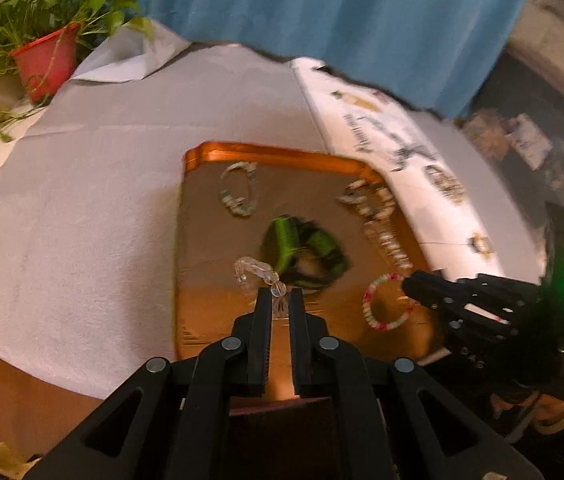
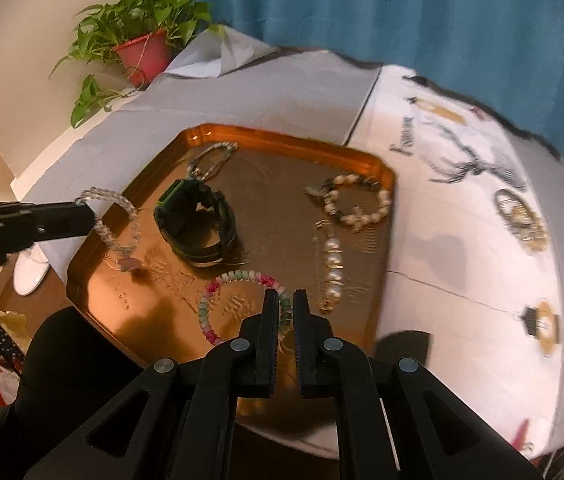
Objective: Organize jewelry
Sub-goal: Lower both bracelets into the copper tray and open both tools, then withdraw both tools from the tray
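A copper tray (image 2: 386, 216) (image 1: 282, 156) holds jewelry. My left gripper (image 1: 280, 300) (image 2: 85, 216) is shut on a clear crystal bead bracelet (image 2: 115, 222) (image 1: 255, 270) and holds it over the tray's left edge. My right gripper (image 2: 286, 300) (image 1: 408, 286) is shut on a pink, green and white bead bracelet (image 2: 217, 292) (image 1: 374, 308) lying at the tray's front. On the tray also lie a black and green watch (image 2: 197, 224) (image 1: 306, 248), a pearl bracelet (image 2: 356, 202), a pearl chain (image 2: 332, 264) and a pale bracelet (image 2: 211, 160) (image 1: 237, 192) at the back.
A white printed cloth (image 2: 462, 240) with a metal bracelet (image 2: 520, 216) lies right of the tray. A grey cloth (image 1: 81, 200) covers the table to the left. A potted plant (image 2: 141, 48) stands at the back left. A blue curtain (image 2: 362, 8) hangs behind.
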`<state>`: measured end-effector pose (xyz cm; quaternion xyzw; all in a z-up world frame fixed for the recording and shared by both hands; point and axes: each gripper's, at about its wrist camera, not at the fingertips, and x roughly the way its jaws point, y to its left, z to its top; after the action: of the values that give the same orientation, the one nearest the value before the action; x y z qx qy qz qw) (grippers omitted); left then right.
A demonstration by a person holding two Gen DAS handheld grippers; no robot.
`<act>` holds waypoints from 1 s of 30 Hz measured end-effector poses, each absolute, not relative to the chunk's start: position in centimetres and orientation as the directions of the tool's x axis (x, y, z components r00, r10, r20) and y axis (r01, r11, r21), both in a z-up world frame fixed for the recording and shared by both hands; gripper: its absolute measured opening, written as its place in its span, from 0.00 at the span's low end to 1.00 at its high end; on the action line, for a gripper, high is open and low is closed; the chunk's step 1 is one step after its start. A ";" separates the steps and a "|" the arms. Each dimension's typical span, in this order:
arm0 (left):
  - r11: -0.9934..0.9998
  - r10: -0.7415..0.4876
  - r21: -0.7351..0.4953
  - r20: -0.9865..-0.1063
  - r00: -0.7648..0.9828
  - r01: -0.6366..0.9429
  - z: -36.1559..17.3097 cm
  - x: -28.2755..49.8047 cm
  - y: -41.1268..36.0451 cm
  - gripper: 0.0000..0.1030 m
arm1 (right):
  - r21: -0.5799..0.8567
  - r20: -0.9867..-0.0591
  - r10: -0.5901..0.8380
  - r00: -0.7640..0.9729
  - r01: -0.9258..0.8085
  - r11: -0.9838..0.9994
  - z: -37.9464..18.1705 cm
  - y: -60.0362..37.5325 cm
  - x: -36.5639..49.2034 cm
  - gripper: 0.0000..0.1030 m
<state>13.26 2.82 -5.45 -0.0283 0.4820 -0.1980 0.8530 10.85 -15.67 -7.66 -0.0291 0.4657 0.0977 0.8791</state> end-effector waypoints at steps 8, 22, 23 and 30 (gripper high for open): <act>0.935 -0.328 -0.195 -0.791 0.517 0.295 -5.2 11.5 3.7 0.91 | 0.046 -0.829 0.111 0.548 -0.131 0.990 -8.0 -16.9 9.5 0.62; 0.978 -0.210 -0.176 -0.805 0.555 0.115 -2.9 1.8 4.2 0.91 | -0.021 -0.727 0.020 0.687 -0.052 0.998 -1.5 -16.8 -4.7 0.66; 0.978 -0.211 -0.173 -0.799 0.563 0.121 -2.5 0.8 3.9 0.91 | -0.021 -0.727 0.020 0.687 -0.052 0.998 -1.5 -16.8 -4.7 0.67; 0.970 -0.224 -0.115 -0.757 0.614 0.212 0.1 -4.4 1.4 0.91 | -0.051 -0.668 0.012 0.744 -0.063 0.997 0.6 -15.8 -9.9 0.67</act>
<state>-4.42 1.36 0.14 -0.0067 0.4220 -0.1214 0.8984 -9.88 -15.79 0.59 -0.0351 0.3575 0.0201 0.9331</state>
